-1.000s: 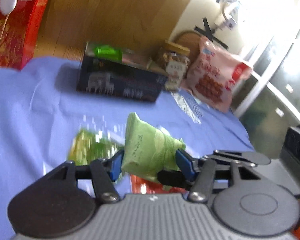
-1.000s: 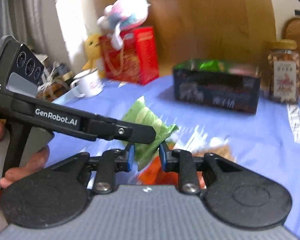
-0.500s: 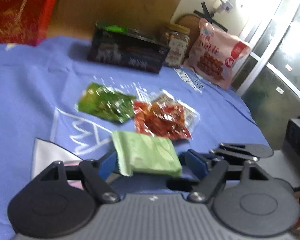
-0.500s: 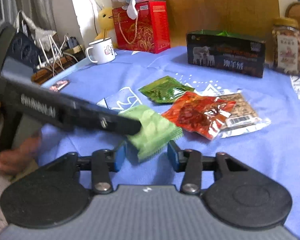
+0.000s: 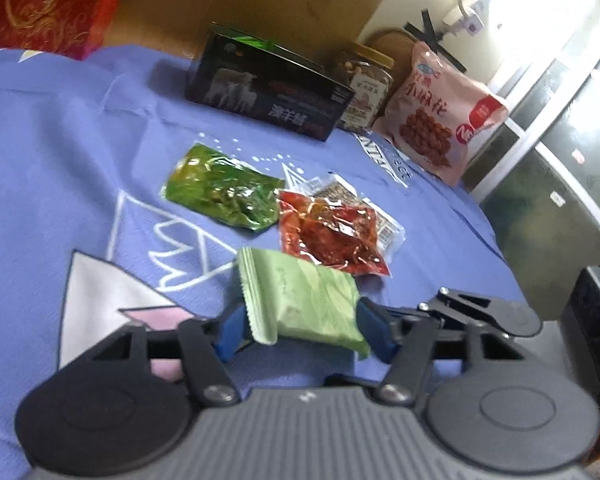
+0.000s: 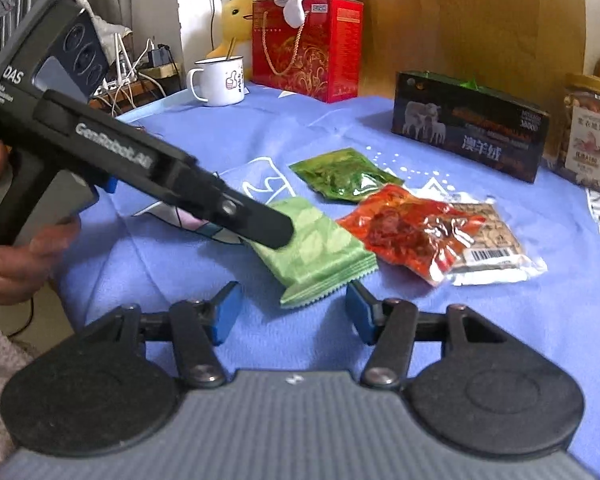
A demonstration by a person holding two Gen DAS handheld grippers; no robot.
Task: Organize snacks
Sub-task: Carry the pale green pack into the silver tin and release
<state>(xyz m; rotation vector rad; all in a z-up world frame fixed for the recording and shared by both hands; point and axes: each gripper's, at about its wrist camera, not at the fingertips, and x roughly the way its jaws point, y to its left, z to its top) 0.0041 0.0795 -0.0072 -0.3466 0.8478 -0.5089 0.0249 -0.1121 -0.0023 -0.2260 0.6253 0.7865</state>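
A pale green snack packet (image 5: 304,300) (image 6: 314,250) lies flat on the blue cloth (image 5: 60,152). My left gripper (image 5: 300,334) stands around its near end with both blue pads at its sides; I cannot tell if it still grips. My right gripper (image 6: 290,312) is open and empty, just in front of the packet's crimped end. A dark green packet (image 5: 220,192) (image 6: 342,176), a red packet (image 5: 330,234) (image 6: 408,228) and a clear barcoded packet (image 6: 488,248) lie beyond it. A dark open box (image 5: 268,88) (image 6: 470,124) stands further back.
A nut jar (image 5: 364,88) (image 6: 588,132) and a pink snack bag (image 5: 440,112) stand right of the box. A red gift box (image 6: 306,48) with plush toys, and a white mug (image 6: 218,80), stand at the back left. The table edge is near on the left.
The pale green packet came down from the air onto the cloth. My right gripper opened wide and let go of it. My left gripper's jaws widened around it.
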